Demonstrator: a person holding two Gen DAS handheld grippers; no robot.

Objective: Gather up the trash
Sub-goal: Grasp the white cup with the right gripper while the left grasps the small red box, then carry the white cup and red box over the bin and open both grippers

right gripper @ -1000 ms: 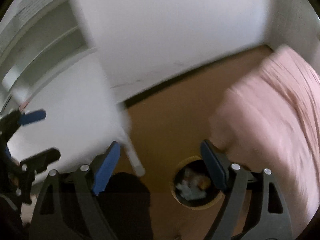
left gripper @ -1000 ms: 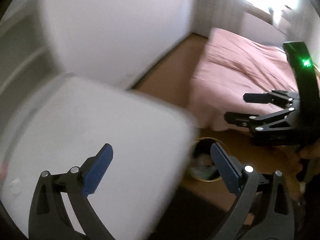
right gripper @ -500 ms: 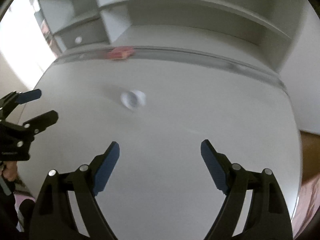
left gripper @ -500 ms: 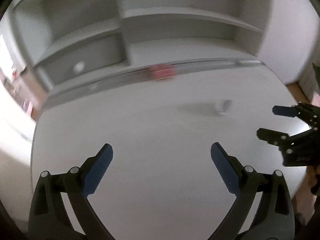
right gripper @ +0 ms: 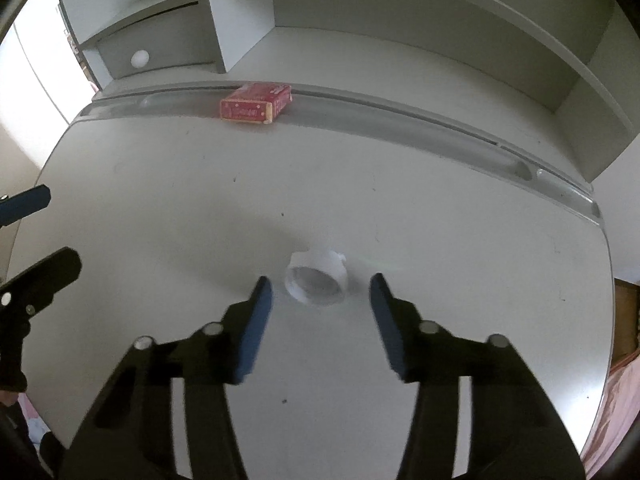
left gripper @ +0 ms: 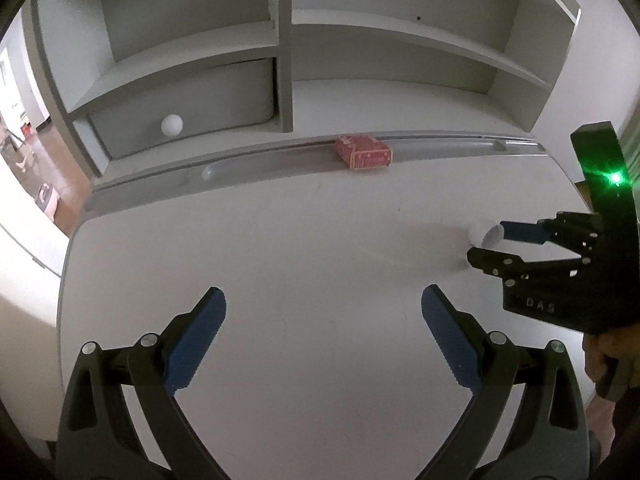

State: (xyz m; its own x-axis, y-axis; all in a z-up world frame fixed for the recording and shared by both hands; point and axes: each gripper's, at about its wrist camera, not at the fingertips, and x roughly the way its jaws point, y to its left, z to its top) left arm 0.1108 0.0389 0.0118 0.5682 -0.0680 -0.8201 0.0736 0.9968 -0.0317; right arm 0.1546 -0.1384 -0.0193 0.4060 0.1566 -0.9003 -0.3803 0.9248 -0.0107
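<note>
Left wrist view: left gripper (left gripper: 324, 312) spread wide over bare desk (left gripper: 320, 360), holding nothing. Red box (left gripper: 363, 152) sits at the back edge.

Right wrist view: right gripper (right gripper: 320, 300) jaws closing around the white cup (right gripper: 316, 280) mid-desk, pads not touching yet.

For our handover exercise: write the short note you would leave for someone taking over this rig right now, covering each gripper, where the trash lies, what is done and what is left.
Right gripper: jaws closing around the white paper cup, which lies on its side on the desk; pads not yet touching it.
Left gripper: open, empty, above bare desk.
Red box: at the back of the desk, by the groove under the shelves.
Done: nothing picked up in these views.
Left: finish gripping the cup and bin it, then the red box. No bin is in view now.
</note>
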